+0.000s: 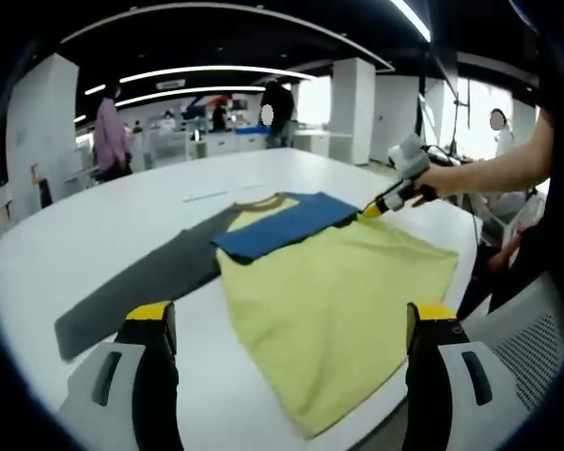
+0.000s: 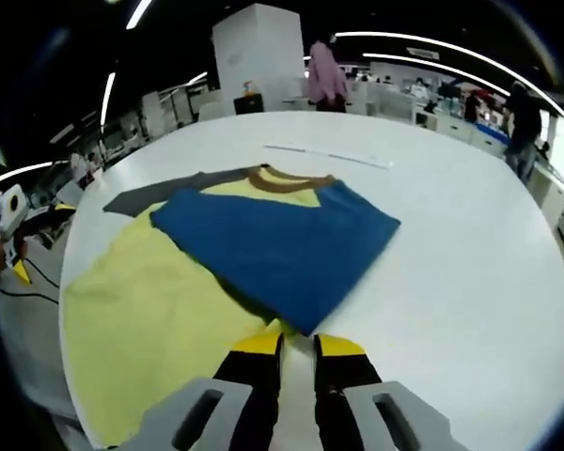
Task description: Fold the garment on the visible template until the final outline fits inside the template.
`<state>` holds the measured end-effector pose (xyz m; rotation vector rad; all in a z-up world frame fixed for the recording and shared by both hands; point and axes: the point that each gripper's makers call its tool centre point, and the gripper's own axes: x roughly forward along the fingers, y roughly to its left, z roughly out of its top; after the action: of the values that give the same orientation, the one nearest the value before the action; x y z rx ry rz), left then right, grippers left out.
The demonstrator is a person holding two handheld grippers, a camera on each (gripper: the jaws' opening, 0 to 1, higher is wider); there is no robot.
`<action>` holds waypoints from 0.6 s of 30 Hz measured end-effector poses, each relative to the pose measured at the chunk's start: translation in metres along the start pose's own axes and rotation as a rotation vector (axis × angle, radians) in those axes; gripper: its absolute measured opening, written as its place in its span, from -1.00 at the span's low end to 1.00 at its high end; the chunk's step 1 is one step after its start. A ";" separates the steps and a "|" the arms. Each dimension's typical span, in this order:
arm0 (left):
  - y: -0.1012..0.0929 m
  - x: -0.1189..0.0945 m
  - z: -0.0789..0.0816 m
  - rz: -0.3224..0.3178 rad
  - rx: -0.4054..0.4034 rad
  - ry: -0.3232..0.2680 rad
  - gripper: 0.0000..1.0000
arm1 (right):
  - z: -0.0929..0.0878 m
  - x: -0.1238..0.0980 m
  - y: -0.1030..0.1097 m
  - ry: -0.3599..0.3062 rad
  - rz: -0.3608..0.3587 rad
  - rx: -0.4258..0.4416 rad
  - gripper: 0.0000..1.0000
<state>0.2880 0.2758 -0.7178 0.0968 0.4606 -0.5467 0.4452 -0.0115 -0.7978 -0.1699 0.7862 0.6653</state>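
A yellow T-shirt (image 1: 338, 291) with a brown collar (image 1: 258, 201) lies flat on the white table (image 1: 94, 225). Its blue sleeve (image 1: 282, 224) is folded across the chest, and its grey sleeve (image 1: 141, 282) stretches out to the left. My left gripper (image 1: 291, 315) hovers open over the shirt's hem side with nothing between its jaws. My right gripper (image 1: 371, 212), held in a hand, meets the blue sleeve's end. In the right gripper view its jaws (image 2: 299, 344) stand nearly together at the corner of the blue sleeve (image 2: 273, 235), over the yellow body (image 2: 141, 301).
A pale strip (image 1: 216, 194) lies on the table beyond the collar. The table edge runs close past the shirt's right side, with a mesh chair (image 1: 545, 348) below it. People (image 1: 108, 136) stand at the far benches. The person's forearm (image 1: 489, 169) reaches in from the right.
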 end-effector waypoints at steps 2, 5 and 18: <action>0.001 -0.001 -0.001 0.001 -0.001 0.002 0.98 | 0.000 0.001 0.001 0.000 0.004 0.007 -0.94; 0.002 -0.001 -0.001 0.001 -0.001 0.004 0.98 | -0.001 0.004 0.001 0.006 0.001 0.031 -1.00; 0.006 -0.002 -0.003 0.011 -0.008 0.006 0.98 | 0.002 0.002 0.002 -0.007 -0.004 0.072 -1.00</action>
<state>0.2884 0.2823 -0.7204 0.0934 0.4674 -0.5342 0.4460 -0.0085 -0.7977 -0.1040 0.8019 0.6330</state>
